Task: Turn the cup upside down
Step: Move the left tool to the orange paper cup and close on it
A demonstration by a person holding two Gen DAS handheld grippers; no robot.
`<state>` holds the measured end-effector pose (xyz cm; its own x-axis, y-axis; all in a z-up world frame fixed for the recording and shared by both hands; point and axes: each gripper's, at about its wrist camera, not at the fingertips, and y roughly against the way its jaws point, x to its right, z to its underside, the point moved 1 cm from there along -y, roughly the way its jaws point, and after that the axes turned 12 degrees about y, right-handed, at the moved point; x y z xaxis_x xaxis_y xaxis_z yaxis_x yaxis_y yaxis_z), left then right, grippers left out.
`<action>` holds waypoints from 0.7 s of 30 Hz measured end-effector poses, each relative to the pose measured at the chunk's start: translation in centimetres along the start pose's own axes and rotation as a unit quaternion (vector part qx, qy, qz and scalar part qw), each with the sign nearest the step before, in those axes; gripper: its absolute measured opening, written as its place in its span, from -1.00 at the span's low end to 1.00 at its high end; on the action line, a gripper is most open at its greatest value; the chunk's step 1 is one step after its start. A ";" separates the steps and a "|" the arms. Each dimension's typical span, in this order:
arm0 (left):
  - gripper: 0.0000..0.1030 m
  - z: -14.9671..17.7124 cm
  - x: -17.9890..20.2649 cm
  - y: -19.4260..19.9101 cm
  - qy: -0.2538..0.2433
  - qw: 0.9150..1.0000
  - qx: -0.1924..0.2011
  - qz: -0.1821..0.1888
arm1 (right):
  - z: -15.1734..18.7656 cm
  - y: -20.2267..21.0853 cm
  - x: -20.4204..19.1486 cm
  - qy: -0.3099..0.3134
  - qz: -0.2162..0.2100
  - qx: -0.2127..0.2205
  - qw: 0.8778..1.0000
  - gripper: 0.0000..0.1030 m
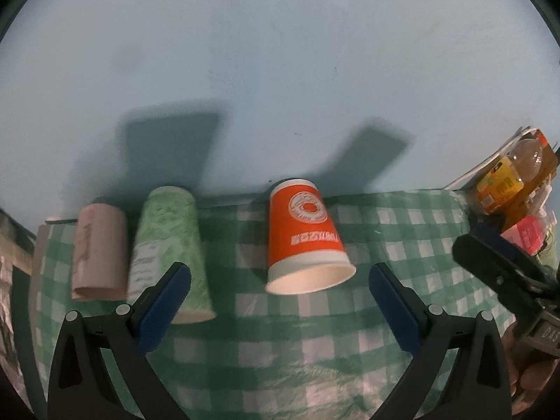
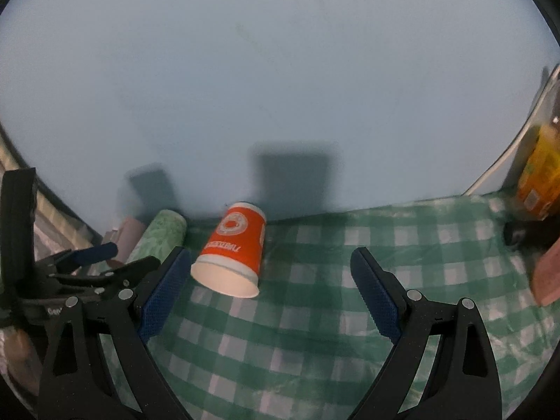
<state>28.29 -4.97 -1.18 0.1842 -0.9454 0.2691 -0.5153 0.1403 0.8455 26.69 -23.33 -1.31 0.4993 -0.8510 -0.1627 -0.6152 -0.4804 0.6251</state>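
Paper cups on a checked cloth

The orange cup looks like smooth matt paper, as does the green cup; the cloth is slightly glossy and wrinkled; the left tool is matt black plastic with textured blue pads.

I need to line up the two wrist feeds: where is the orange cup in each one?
Left wrist: orange cup sits centre, mouth down and tipped, between the open fingers of the left gripper.
Right wrist: orange cup sits left of centre, near the left finger of the open right gripper.
Shared landmark: green patterned cup, just left of it.
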 end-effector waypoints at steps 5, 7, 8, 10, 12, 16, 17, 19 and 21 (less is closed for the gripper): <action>0.99 -1.4 1.1 -3.6 0.006 0.999 -0.031 -0.022 | -0.1 -2.6 2.6 -0.041 -0.010 -0.031 0.999 0.78; 0.99 -1.6 1.3 -4.7 0.001 0.999 -0.041 -0.028 | 0.4 -3.4 3.7 -0.055 -0.006 -0.040 0.998 0.78; 0.99 -1.8 1.5 -5.3 -0.001 0.999 -0.045 -0.031 | 0.6 -3.6 4.0 -0.059 -0.003 -0.043 0.997 0.78; 0.99 -2.0 1.7 -6.5 -0.001 0.998 -0.054 -0.037 | 1.3 -4.0 4.7 -0.067 -0.001 -0.047 0.997 0.78; 0.99 -2.0 2.0 -7.4 0.000 0.997 -0.064 -0.040 | 1.9 -4.5 5.0 -0.068 -0.004 -0.055 0.996 0.78; 0.99 -1.9 2.6 -9.5 -0.004 0.995 -0.085 -0.049 | 2.5 -5.0 5.3 -0.074 -0.004 -0.063 0.995 0.78; 0.99 -1.9 2.8 -9.9 -0.003 0.995 -0.087 -0.049 | 2.6 -5.0 5.4 -0.074 -0.005 -0.062 0.995 0.78; 0.99 -2.0 2.8 -10.4 -0.005 0.994 -0.094 -0.049 | 2.7 -4.9 5.5 -0.077 -0.004 -0.065 0.995 0.78; 0.99 -2.1 2.9 -11.1 -0.006 0.993 -0.103 -0.055 | 2.9 -4.9 5.5 -0.078 -0.003 -0.065 0.995 0.78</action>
<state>36.27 -8.66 -8.82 0.2190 -0.9617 0.1648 -0.3098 0.0916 0.9464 30.73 -26.29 -7.46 0.3955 -0.8755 -0.2777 -0.5224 -0.4631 0.7160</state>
